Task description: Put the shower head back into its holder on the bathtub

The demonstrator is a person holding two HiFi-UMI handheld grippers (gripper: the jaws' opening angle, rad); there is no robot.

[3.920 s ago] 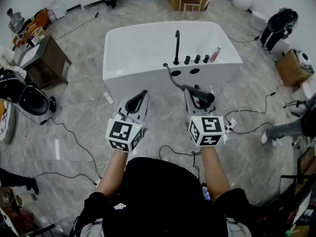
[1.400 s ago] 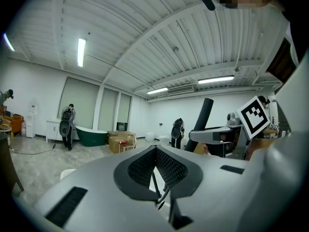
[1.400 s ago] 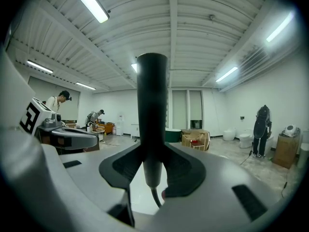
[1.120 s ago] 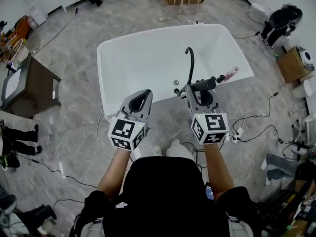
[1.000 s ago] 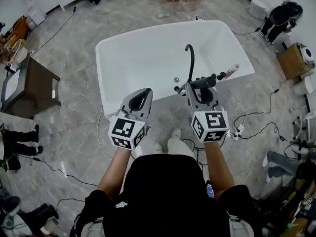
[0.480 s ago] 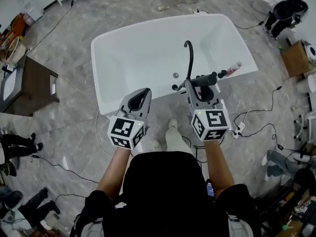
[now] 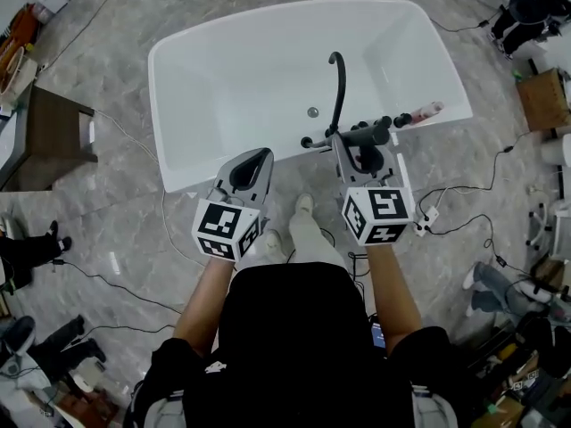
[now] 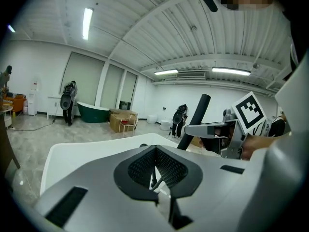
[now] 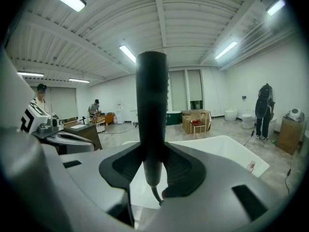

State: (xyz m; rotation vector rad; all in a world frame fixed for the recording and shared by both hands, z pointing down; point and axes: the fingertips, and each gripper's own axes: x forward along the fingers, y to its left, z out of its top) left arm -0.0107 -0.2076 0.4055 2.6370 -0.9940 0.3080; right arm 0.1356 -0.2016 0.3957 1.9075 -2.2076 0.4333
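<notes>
The black shower head [image 7: 368,135] lies crosswise in my right gripper [image 7: 355,146], which is shut on its handle, just over the near rim of the white bathtub [image 7: 223,69]. In the right gripper view the handle [image 9: 151,110] stands upright between the jaws, with its hose [image 9: 155,193] hanging below. The black curved faucet [image 7: 335,87] and a row of black knobs [image 7: 399,120] stand on the tub's near deck. The holder is hidden behind the gripper. My left gripper [image 7: 256,157] is shut on nothing, left of the faucet at the tub's near rim.
A pink bottle [image 7: 429,111] lies on the deck right of the knobs. Cables [image 7: 455,208] run over the marble floor around the tub. A dark wooden table [image 7: 49,136] stands to the left. People and cardboard boxes [image 7: 546,96] are at the right.
The view has moved closer over the tub, and both grippers have come up to its near rim. The right gripper still holds the shower head; the left stays shut.
</notes>
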